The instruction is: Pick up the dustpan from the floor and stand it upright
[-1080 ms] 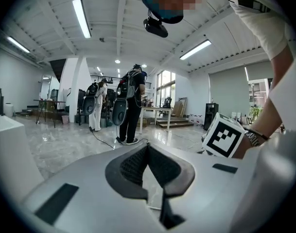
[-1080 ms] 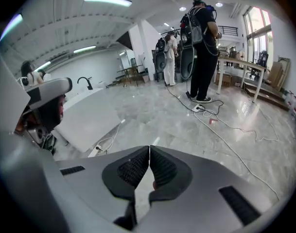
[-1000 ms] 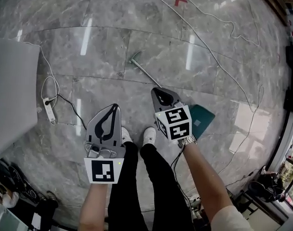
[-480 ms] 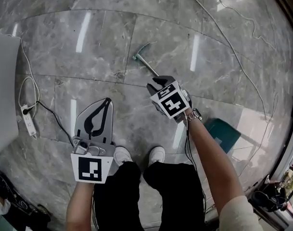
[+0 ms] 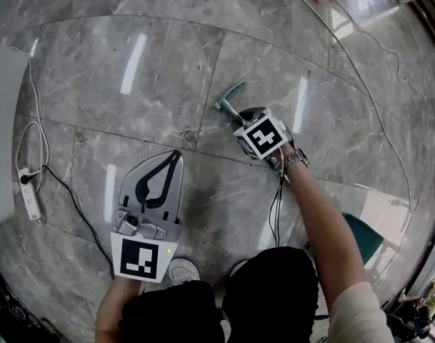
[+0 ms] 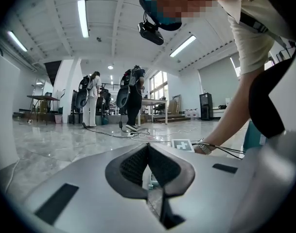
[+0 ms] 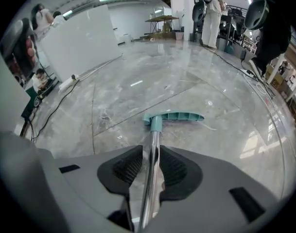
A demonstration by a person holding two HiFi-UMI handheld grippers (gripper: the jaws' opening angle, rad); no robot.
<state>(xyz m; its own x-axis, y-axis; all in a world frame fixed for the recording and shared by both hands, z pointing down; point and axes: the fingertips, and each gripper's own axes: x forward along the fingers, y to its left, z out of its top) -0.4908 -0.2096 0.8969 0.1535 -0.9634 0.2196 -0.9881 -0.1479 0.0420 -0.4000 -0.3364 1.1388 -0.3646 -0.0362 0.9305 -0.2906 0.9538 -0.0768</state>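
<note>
My right tongs (image 7: 150, 160) clamp the dustpan (image 5: 366, 236) by its metal pole (image 7: 154, 137), near the teal grip (image 7: 176, 117), for leverage; my left tongs (image 6: 148, 152) are closed and empty.

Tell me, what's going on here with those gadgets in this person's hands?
A person leans over a marble floor with a hand-held gripper in each hand. The right hand-held gripper has its jaws closed on the metal pole of a dustpan, close to its teal grip. The dustpan lies low and is not yet upright. The left hand-held gripper is shut, empty and off to the side.
</note>
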